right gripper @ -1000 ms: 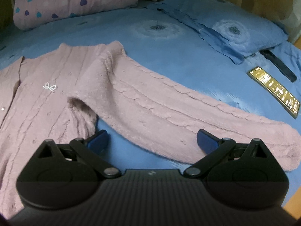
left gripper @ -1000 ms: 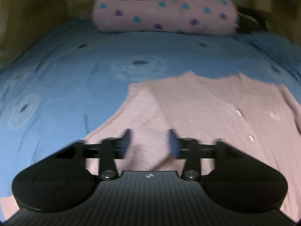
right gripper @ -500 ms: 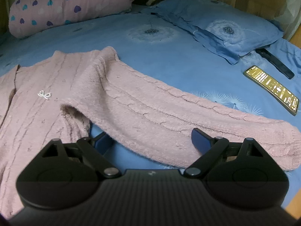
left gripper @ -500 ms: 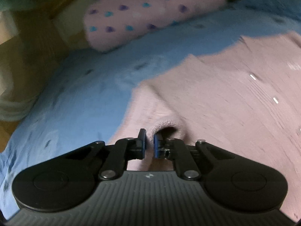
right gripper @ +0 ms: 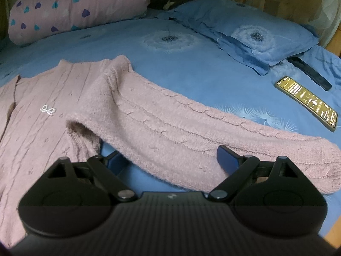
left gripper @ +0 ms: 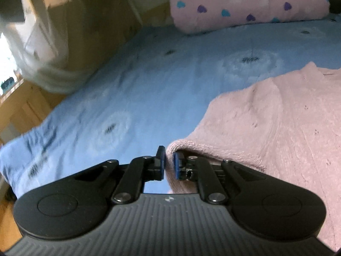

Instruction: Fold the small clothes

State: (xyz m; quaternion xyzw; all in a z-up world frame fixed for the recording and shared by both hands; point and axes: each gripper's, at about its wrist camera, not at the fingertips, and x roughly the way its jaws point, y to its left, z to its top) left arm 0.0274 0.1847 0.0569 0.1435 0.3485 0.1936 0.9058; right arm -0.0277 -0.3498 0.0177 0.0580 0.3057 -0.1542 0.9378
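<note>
A pink knit cardigan point(right gripper: 53, 98) lies flat on the blue bedsheet point(right gripper: 170, 64). Its right sleeve point(right gripper: 191, 132) stretches out to the right, cuff at the far right. My right gripper point(right gripper: 170, 160) is open, its blue fingers straddling the sleeve's lower edge. In the left wrist view the cardigan point(left gripper: 277, 128) fills the right side. My left gripper point(left gripper: 169, 164) is shut on a fold of the cardigan's left sleeve edge, lifted a little off the sheet.
A pink heart-print pillow point(right gripper: 78, 6) lies at the back, also in the left wrist view point(left gripper: 245, 2). A blue pillow point(right gripper: 255, 34) sits at the right. A phone point(right gripper: 307, 102) and a dark remote point(right gripper: 309, 72) lie on the sheet. The bed's left edge point(left gripper: 21, 149) meets wooden furniture.
My left gripper closed on the cardigan's left sleeve edge and swung left with it. My right gripper stayed open and crept slightly forward over the right sleeve.
</note>
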